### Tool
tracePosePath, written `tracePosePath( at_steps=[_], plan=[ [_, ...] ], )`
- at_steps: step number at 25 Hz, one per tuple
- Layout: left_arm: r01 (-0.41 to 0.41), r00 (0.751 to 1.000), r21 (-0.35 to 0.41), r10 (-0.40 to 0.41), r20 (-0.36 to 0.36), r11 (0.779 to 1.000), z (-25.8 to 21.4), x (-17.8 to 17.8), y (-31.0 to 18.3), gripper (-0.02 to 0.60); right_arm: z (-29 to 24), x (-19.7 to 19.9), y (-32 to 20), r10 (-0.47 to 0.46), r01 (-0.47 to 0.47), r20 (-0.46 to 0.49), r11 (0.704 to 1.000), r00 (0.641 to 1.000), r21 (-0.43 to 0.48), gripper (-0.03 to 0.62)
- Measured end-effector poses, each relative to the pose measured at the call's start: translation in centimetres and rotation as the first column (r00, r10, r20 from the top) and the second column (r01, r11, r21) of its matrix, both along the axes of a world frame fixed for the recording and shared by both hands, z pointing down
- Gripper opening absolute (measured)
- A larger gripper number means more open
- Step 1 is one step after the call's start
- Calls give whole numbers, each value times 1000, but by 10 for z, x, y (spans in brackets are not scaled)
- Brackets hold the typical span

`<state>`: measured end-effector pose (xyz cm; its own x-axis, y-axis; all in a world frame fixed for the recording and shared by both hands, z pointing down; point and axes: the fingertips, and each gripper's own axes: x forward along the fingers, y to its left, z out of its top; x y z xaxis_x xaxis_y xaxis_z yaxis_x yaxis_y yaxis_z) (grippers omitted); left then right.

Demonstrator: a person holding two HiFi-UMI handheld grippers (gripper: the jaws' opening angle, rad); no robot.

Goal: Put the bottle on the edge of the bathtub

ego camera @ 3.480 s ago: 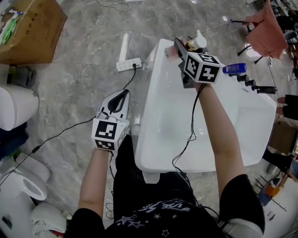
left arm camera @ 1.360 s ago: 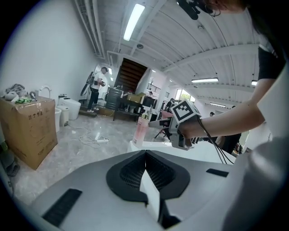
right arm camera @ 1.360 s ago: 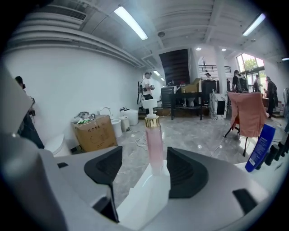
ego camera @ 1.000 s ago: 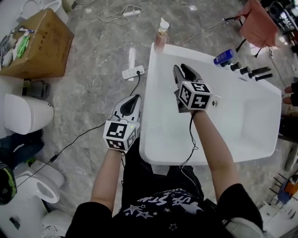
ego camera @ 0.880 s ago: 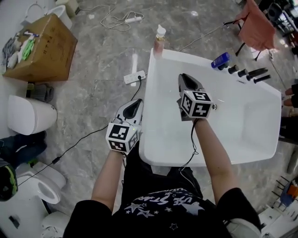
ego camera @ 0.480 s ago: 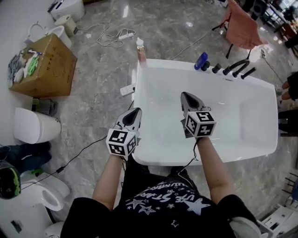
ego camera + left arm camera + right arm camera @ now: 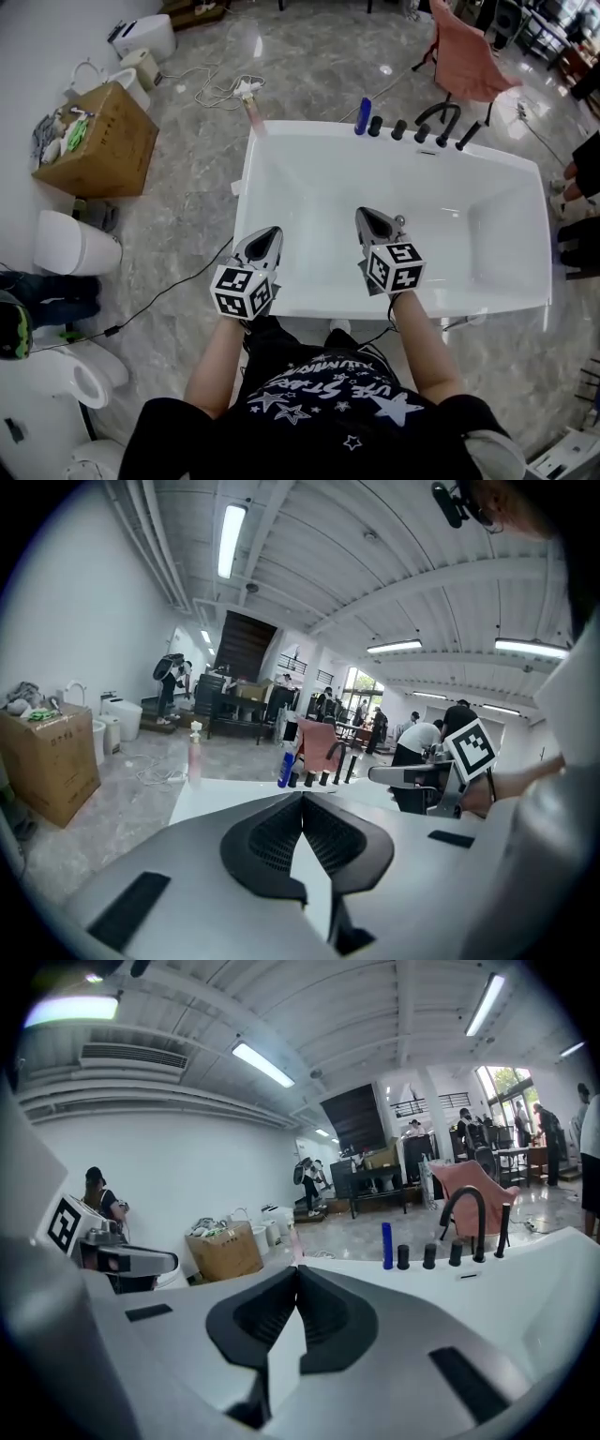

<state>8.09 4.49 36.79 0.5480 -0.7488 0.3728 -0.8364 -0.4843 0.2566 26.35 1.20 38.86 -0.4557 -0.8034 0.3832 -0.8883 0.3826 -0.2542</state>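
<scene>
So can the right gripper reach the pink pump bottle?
Probably not: the right gripper is at the near rim, the pink pump bottle on the far corner of the white bathtub. Nothing blocks the way.

The bottle [image 7: 254, 114] is too small to show its label.

Saw a white bathtub [image 7: 300, 133] standing on a grey marble floor [image 7: 187, 192]. Found a pink bottle [image 7: 254, 112] upright on the far left corner of its rim, and a blue bottle [image 7: 362, 115] upright further along the far rim, just beside a row of black tap fittings [image 7: 397, 128]. Noted on the floor a cardboard box [image 7: 94, 145], a white toilet [image 7: 75, 248] near it, loose cables [image 7: 225, 89] and a pink-draped chair [image 7: 466, 61] beyond the tub
</scene>
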Motion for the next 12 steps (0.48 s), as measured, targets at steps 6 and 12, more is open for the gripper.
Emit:
tracePosePath(
  at_steps=[6, 12],
  plan=[
    [64, 998, -22, -64, -22, 998, -6, 65, 44, 17, -7, 54, 38, -40, 40, 59, 999, 997, 3, 14],
    [27, 1000, -27, -27, 6, 999, -16, 94, 82, 17, -13, 63, 50, -98, 98, 56, 995, 994, 4, 14]
  ],
)
